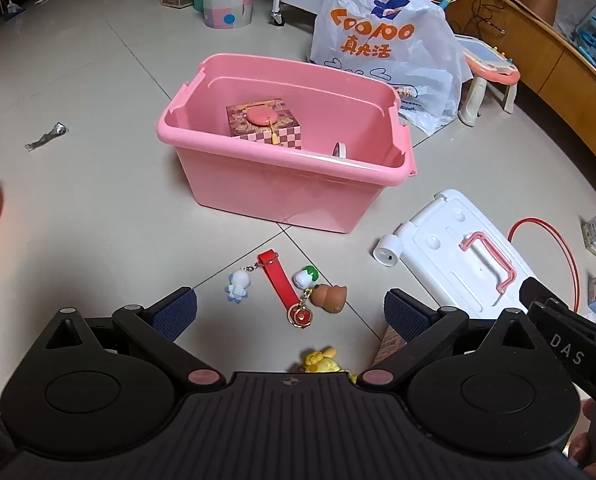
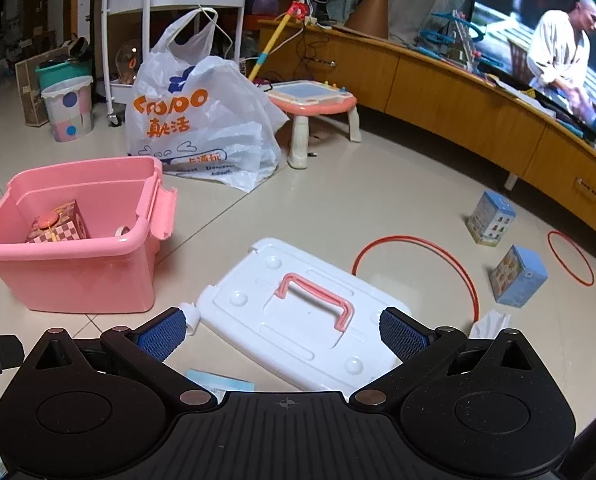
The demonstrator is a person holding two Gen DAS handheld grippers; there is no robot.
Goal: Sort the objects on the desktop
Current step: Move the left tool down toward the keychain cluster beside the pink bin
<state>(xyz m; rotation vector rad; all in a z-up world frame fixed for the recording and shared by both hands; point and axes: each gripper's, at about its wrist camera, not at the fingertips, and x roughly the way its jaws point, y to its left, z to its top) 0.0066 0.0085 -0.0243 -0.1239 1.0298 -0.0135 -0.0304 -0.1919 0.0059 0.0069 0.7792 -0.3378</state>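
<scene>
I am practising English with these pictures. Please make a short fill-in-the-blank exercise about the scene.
1. The checkered box lies inside the ___ bin.
2. The white lid has a ___ handle.
3. Both the left tool and right tool are ___.

Missing words: pink; pink; open

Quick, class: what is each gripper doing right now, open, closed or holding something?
Left gripper: open, holding nothing, above the keychains on the floor.
Right gripper: open, holding nothing, above the white lid.
</scene>
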